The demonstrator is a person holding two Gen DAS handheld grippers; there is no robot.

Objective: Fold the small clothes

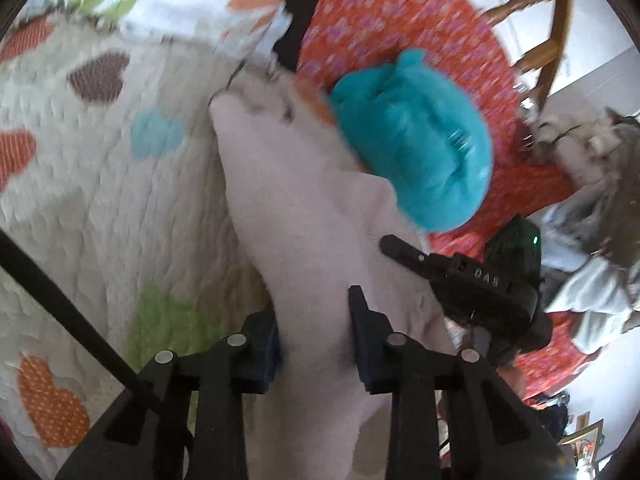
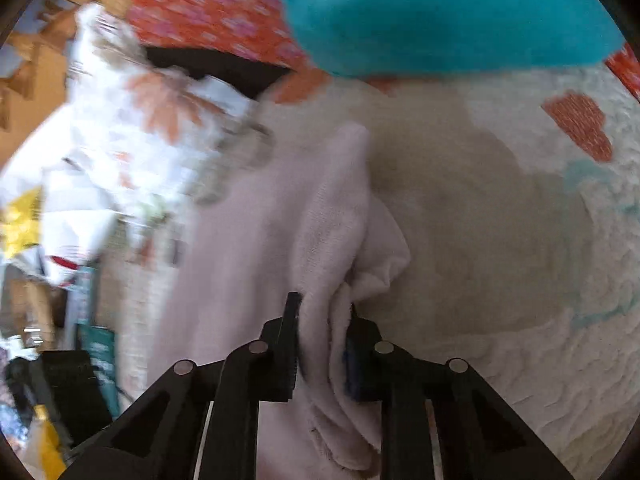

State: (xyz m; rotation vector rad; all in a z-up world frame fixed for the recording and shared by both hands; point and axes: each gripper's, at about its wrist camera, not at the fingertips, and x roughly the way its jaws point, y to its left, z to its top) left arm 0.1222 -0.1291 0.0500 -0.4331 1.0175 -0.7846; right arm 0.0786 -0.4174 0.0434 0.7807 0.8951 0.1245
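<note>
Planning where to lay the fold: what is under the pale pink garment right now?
The heart-patterned quilt shows beside the pale pink garment and in its shadow. Whatever lies directly beneath the cloth is covered.

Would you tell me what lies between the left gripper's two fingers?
The pale pink garment runs between the left gripper fingers, seen in the left wrist view.

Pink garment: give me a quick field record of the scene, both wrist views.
garment: pale pink garment, partly lifted, bunched at the right tool
left tool: closed on the pink garment
right tool: closed on a gathered fold of it
surface: heart-print quilt
nearby: teal garment, beside the pink one
image quality: motion blur
</note>
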